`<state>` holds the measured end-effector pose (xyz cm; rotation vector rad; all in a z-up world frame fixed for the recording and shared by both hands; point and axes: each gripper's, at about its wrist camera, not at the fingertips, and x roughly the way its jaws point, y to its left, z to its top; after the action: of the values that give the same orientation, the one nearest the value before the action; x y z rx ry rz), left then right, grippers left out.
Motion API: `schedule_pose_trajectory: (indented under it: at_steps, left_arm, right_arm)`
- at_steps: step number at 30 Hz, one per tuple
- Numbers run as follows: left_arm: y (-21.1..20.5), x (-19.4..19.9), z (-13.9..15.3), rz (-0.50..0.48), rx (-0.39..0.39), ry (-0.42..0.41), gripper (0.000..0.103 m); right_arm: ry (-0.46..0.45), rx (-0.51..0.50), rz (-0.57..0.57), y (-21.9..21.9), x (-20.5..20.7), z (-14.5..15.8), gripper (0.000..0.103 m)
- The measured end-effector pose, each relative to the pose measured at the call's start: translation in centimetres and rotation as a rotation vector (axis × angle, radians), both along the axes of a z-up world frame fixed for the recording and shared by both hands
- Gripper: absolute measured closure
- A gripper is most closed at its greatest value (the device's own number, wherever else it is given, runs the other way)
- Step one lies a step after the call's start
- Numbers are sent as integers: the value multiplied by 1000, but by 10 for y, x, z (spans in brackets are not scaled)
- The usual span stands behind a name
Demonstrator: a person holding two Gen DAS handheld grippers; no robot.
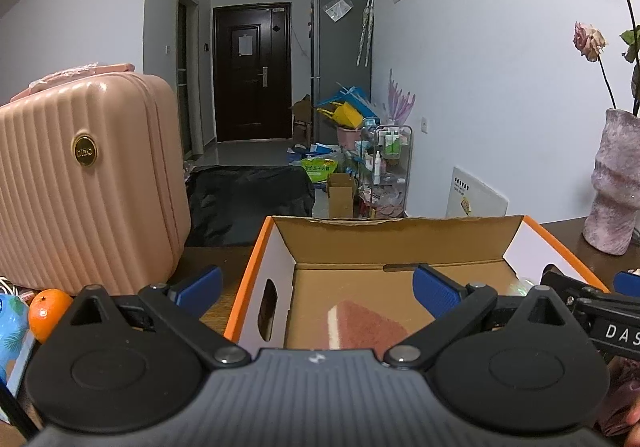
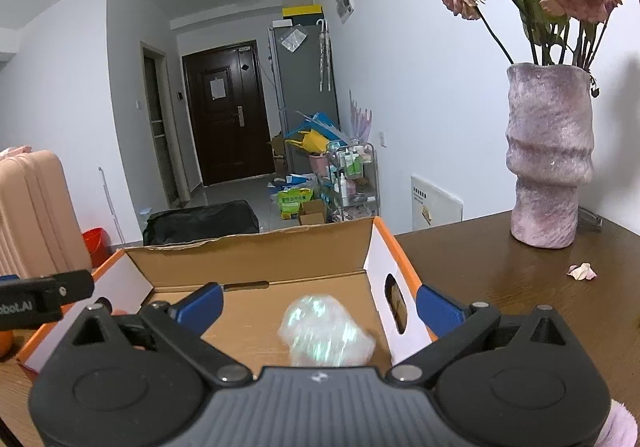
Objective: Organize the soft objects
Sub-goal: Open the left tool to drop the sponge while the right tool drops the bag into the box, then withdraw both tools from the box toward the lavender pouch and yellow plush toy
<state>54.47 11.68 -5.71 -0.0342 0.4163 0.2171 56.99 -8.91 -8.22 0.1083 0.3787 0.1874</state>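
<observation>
Left wrist view: the left gripper [image 1: 318,283] stands wide open over the box [image 1: 240,311], nothing between its jaws. A sponge [image 1: 362,325], pinkish with a pale edge, lies flat on the box floor.

Right wrist view: the right gripper [image 2: 318,305] is also spread open and empty. A blurred, shiny, crinkled bundle [image 2: 326,331] sits in the box below. Two soft items look stowed; whether more remain, I cannot tell.

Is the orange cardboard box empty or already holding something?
Holding things: a pink sponge and a shiny wrapped bundle lie inside the box.
</observation>
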Motion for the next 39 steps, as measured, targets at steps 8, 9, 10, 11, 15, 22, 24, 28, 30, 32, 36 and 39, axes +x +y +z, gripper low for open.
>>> schedule_pose_trajectory:
  at_steps: [8,9,10,11,15,22,24,28,30,32,36,39]
  left_arm:
    - [-1,-8,-1,6,7,-7,0]
    - [-1,-10,-2,9,11,-10,0]
    - [-1,-13,-2,10,14,-13,0]
    - [0,-16,-1,10,15,-15,0]
    - [1,-26,-2,12,18,-25,0]
    - [2,-43,-3,10,22,-34,0]
    - [3,-49,-2,9,18,-40,0]
    - [5,-62,-1,10,12,-48,0]
    - [5,-69,-2,12,13,-50,0]
    - [6,-76,-3,13,14,-50,0]
    - [7,-88,-4,11,14,-45,0]
    - [8,-97,-6,12,13,-37,0]
  right_arm:
    - [-38,-1,4,-1,-14,2,0]
    - [-43,-3,4,-1,-16,2,0]
    - [-47,-5,3,-2,-19,2,0]
    - [-51,-7,1,-3,-22,2,0]
    - [-58,-22,0,-5,-31,1,0]
    - [-78,-39,10,-9,-50,0,0]
    - [-79,-42,14,-9,-56,-1,0]
    - [-86,-58,20,-10,-67,-2,0]
    - [-88,-62,24,-10,-73,-3,0]
    - [-89,-64,29,-11,-79,-3,0]
    - [-91,-68,38,-11,-93,-4,0]
    - [-91,-70,43,-12,-103,-4,0]
